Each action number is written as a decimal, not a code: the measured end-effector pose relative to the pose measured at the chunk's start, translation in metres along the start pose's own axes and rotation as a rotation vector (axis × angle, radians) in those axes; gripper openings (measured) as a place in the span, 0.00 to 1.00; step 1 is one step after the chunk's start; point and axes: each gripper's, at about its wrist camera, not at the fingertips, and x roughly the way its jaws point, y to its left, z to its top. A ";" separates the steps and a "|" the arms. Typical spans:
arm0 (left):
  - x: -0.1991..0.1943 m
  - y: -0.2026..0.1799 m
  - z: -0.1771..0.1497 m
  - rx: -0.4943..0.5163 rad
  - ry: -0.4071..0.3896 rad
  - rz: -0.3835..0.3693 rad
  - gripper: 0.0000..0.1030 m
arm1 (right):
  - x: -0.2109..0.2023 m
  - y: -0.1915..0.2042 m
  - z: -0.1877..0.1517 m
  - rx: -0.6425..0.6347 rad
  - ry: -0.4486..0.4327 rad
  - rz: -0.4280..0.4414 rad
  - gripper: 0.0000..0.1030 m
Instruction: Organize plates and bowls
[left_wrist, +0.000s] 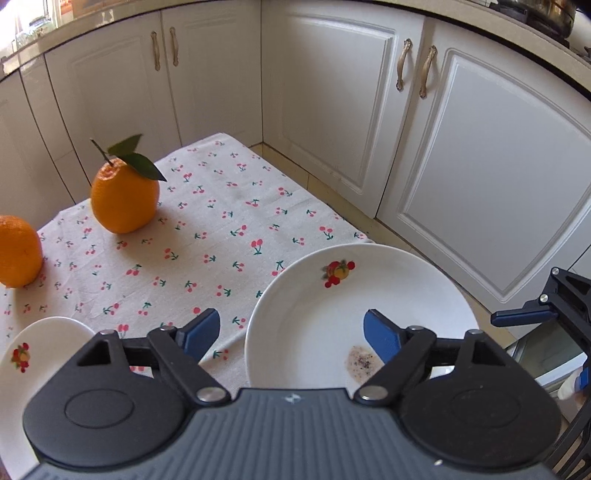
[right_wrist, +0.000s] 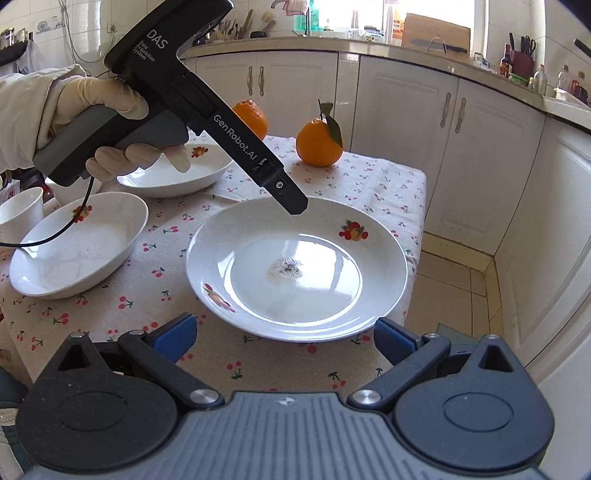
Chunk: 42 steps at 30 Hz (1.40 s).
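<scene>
The round white ceramic plate with fruit motif (right_wrist: 295, 266) lies flat at the near right of the cherry-print tablecloth (right_wrist: 258, 362), soiled at centre, ungripped. Left gripper (left_wrist: 291, 332) hangs empty above its rim with jaws parted; right gripper (right_wrist: 284, 336) stands wide and empty before it. Judged between placements: next, take a rim grip and stack it with the white oval dishes (right_wrist: 81, 243).

Count — three white ceramic fruit-print dishes (right_wrist: 295, 266) (right_wrist: 79, 245) (right_wrist: 177, 173) (one soiled), two round oranges (right_wrist: 318, 142) (right_wrist: 252, 117), one white cup (right_wrist: 20, 212).
</scene>
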 end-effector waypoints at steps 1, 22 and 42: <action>-0.008 -0.001 -0.002 0.001 -0.014 0.005 0.85 | -0.007 0.004 0.002 -0.002 -0.014 -0.003 1.00; -0.157 -0.030 -0.164 -0.086 -0.242 0.298 0.89 | -0.047 0.095 0.018 0.046 -0.082 -0.042 1.00; -0.158 -0.035 -0.266 -0.127 -0.173 0.337 0.97 | -0.051 0.117 0.008 0.064 -0.071 -0.029 1.00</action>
